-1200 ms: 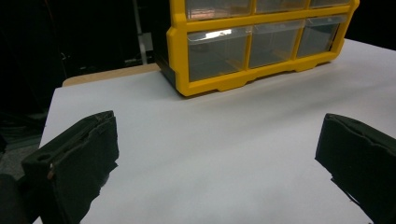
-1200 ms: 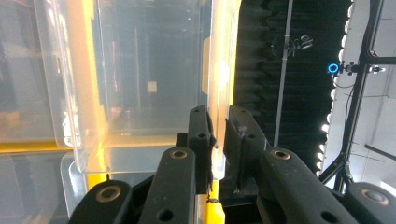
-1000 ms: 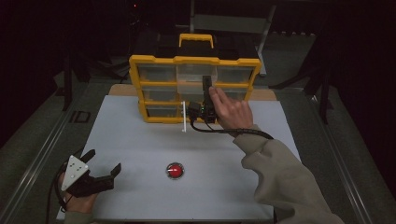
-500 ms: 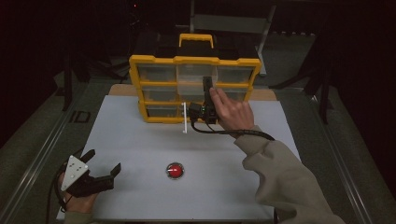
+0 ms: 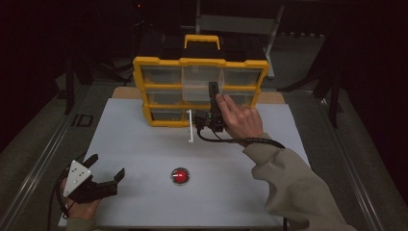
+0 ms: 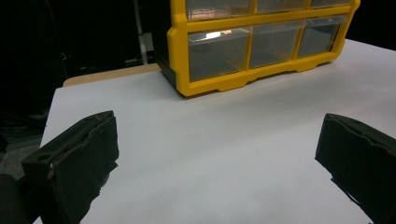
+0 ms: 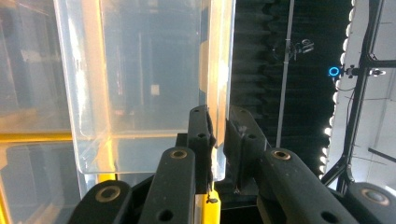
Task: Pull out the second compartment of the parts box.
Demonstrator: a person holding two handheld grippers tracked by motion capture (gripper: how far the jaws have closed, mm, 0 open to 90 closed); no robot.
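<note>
A yellow drawer cabinet (image 5: 140, 84) with clear drawers stands at the back of the white table. Its top middle clear drawer (image 5: 198, 81) sticks out toward me. My right gripper (image 5: 212, 89) is shut on that drawer's front wall; in the right gripper view the jaws pinch the clear drawer (image 7: 140, 70) at its edge, and the right gripper (image 7: 218, 117) points upward. At the front left of the table, my left gripper (image 5: 107, 165) rests open with nothing in it. The left gripper view has the left gripper (image 6: 219, 135) open wide, facing the cabinet (image 6: 180, 46).
A small red round object (image 5: 180, 175) lies on the white sheet (image 5: 144, 154) near the front middle. A thin white stick (image 5: 190, 126) sits just in front of the cabinet, left of the right hand. Metal rails run along both table sides.
The right hand with its gripper has shifted slightly toward me, and the clear drawer stands a little further out. The left gripper has stayed put.
</note>
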